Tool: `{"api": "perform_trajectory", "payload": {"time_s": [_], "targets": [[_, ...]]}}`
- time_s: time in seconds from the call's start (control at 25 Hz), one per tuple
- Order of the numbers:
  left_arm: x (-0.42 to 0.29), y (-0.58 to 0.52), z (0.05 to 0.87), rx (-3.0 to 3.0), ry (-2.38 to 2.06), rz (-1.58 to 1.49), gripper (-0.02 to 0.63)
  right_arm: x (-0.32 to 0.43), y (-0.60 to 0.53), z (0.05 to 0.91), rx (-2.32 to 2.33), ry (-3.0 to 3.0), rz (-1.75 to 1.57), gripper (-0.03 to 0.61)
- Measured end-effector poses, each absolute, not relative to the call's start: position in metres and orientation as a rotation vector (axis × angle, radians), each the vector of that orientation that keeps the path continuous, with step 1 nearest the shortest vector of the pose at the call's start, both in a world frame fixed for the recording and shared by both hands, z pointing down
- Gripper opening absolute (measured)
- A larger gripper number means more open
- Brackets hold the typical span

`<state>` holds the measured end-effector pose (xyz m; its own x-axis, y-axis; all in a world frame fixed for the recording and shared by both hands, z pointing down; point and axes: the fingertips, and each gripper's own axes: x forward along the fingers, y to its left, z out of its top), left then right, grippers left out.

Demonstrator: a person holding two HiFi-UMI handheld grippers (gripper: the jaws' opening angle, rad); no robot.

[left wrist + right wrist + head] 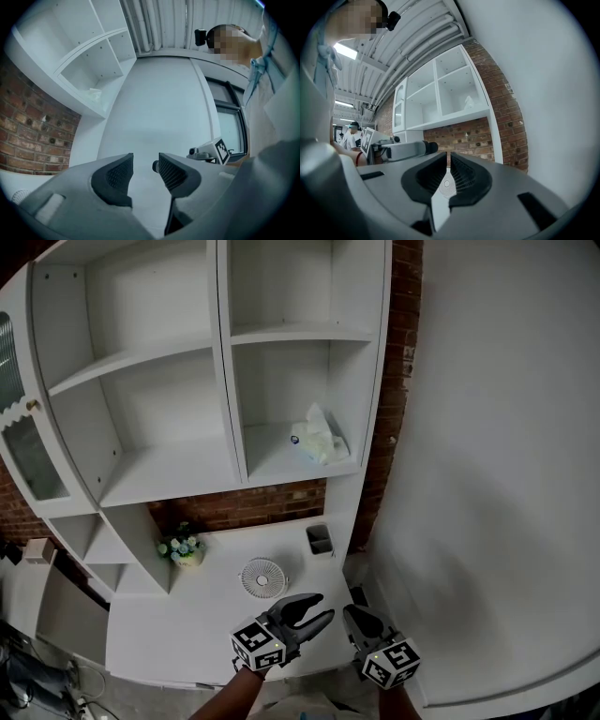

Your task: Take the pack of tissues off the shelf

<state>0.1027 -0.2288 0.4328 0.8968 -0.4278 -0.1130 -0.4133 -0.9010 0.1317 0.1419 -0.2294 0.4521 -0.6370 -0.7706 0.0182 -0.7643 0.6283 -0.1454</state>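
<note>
You are holding both tongs low in front of the white wooden shelf unit (pixel 225 362), over the white counter (pixel 187 624), and neither of them is touching anything. The left gripper (pixel 323 606) is standing with its dark ribbed jaws clearly apart; in the left gripper view (pixel 146 171) only the plain white wall is showing between them. The right gripper (pixel 349 611) is staying just beside it, and in the right gripper view (pixel 446 161) its jaws are lying almost together with only a thin slit between the tips and nothing held. The soft white pack of tissues (pixel 319 439) is sitting on the lowest board of the right column of the shelf, near the right side wall, with one tissue sticking up from it, well apart from both tongs. Below that board, on the counter before the red brick wall (pixel 253 505), a small round white fan (pixel 262 577), a small pot of pale flowers (pixel 185 547) and a small dark square container (pixel 320 539) are standing.
</note>
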Motion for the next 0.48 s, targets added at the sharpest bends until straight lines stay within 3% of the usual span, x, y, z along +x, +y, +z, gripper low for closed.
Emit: {"api": "perform_trajectory", "payload": {"time_s": [0.48], "targets": [[0.105,-0.244,0.415,3.010,-0.662,-0.210,0.179,0.149,-0.231,0.453,-1.343,2.767,-0.225,0.018]]}}
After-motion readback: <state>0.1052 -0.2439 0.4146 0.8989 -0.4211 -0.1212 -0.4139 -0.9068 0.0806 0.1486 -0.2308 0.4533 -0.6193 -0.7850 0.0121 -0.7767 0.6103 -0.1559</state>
